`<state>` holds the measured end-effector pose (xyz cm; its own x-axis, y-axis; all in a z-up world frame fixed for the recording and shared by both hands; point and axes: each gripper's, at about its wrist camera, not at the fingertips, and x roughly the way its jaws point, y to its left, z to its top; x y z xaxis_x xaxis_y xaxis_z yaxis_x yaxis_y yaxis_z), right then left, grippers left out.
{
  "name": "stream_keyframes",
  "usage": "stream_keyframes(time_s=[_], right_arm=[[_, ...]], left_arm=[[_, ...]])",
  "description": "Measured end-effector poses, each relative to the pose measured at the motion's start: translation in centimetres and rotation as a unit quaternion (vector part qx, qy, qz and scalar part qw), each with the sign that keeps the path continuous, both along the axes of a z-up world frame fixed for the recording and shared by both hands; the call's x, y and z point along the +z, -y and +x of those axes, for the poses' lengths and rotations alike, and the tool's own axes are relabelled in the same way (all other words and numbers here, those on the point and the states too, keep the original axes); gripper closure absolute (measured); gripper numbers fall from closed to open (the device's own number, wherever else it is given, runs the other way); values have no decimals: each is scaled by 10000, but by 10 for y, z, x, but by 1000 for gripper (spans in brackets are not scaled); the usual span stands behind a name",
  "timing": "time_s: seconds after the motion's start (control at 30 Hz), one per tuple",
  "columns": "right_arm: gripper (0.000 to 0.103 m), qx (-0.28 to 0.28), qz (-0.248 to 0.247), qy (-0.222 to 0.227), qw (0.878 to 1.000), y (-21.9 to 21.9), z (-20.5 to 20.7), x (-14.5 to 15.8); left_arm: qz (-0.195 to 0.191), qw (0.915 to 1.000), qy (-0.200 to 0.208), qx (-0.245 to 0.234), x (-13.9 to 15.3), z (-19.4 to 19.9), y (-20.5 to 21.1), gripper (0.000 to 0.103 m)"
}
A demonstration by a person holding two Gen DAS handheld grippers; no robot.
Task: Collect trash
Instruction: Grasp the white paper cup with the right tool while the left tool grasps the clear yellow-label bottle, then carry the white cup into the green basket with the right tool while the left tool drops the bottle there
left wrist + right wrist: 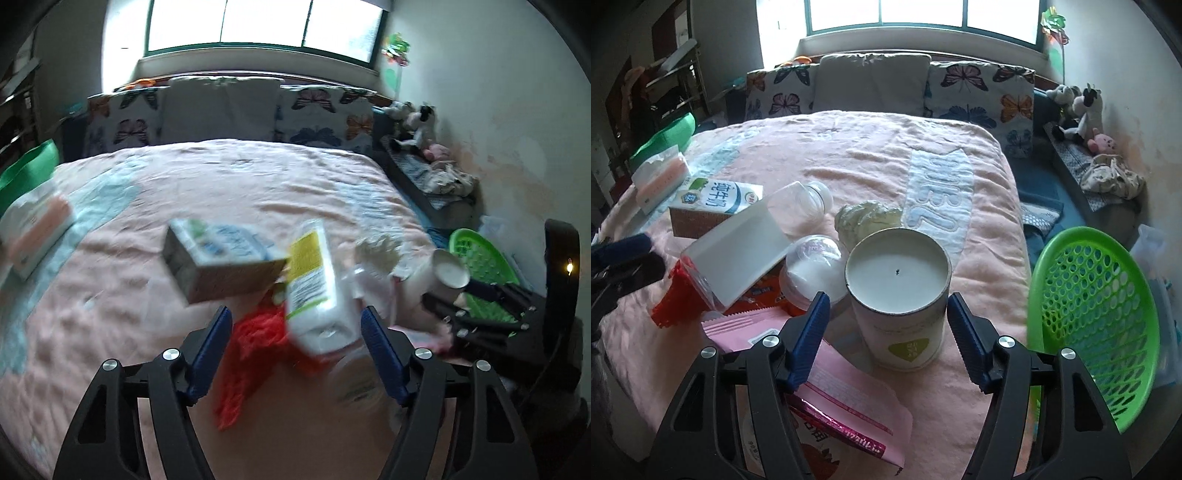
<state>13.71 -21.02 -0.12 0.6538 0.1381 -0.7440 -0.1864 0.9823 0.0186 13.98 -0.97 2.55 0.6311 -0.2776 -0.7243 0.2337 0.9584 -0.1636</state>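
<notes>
Trash lies in a pile on the pink bedspread [849, 147]. My left gripper [296, 311] is open, its view blurred. A white box with a yellow label [317, 295] sits tilted between its fingers, over red mesh [255, 343], with a gap on the left side. A milk carton [221, 262] lies just beyond. My right gripper [888, 296] is open around an upright white cylindrical can [897, 288]. The right pad is close to the can's wall and the left pad stands clear of it. A pink wrapper [842, 398] lies under the left finger.
A green perforated basket [1097, 332] leans at the bed's right edge. Two clear plastic bottles [801, 203], a crumpled tissue [868, 218] and an orange wrapper [764, 295] lie behind the can. A tissue pack [661, 177] sits far left. Pillows line the headboard.
</notes>
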Motion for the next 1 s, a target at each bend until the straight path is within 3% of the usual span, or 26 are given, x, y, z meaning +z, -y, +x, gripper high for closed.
stream_keyframes(time_s=[0.47,0.77,0.87,1.0], right_arm=[[40,-12,300,90,9995,11,0,1],[48,-79,659,124,9977,24,-5,5],[48,-99,744,130,9971,27,-6,6],[48,-125,835,161,9963,30,-8,9]], left_arm=[[29,9981,-596,-168,-23,47,18,45],[-258,9949,-955,-179,-42,59,16,45],[-414,9932,-1061,-244,-47,61,17,54],[-469,9933,-1025,-261,-46,60,18,56]])
